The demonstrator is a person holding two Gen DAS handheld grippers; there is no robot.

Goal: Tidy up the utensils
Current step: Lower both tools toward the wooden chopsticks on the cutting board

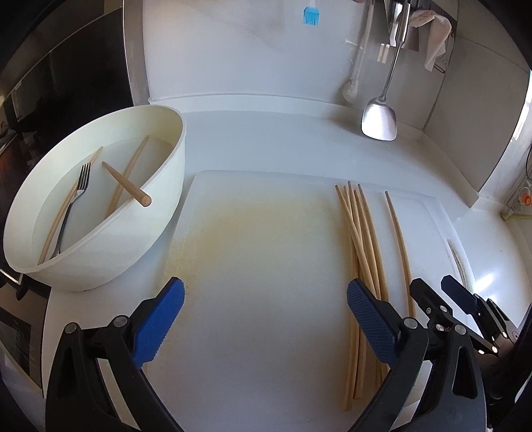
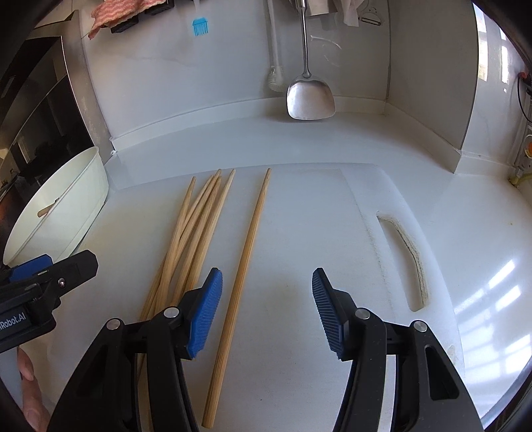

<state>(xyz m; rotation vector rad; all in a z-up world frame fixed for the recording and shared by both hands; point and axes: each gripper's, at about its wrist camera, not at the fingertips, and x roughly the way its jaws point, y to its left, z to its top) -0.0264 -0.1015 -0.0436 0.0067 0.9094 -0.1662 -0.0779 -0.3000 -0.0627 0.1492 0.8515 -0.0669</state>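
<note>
A white bowl at the left holds a metal fork and wooden chopsticks. On the white cutting board, several chopsticks lie bundled, with a single chopstick apart on their right. My left gripper is open and empty over the board, left of the bundle. My right gripper is open and empty; the single chopstick lies just inside its left finger, the bundle further left. The bowl shows at the left edge.
A metal spatula and a white brush hang against the back wall, with a blue silicone brush higher up. A black appliance stands behind the bowl. The board's handle slot is at the right.
</note>
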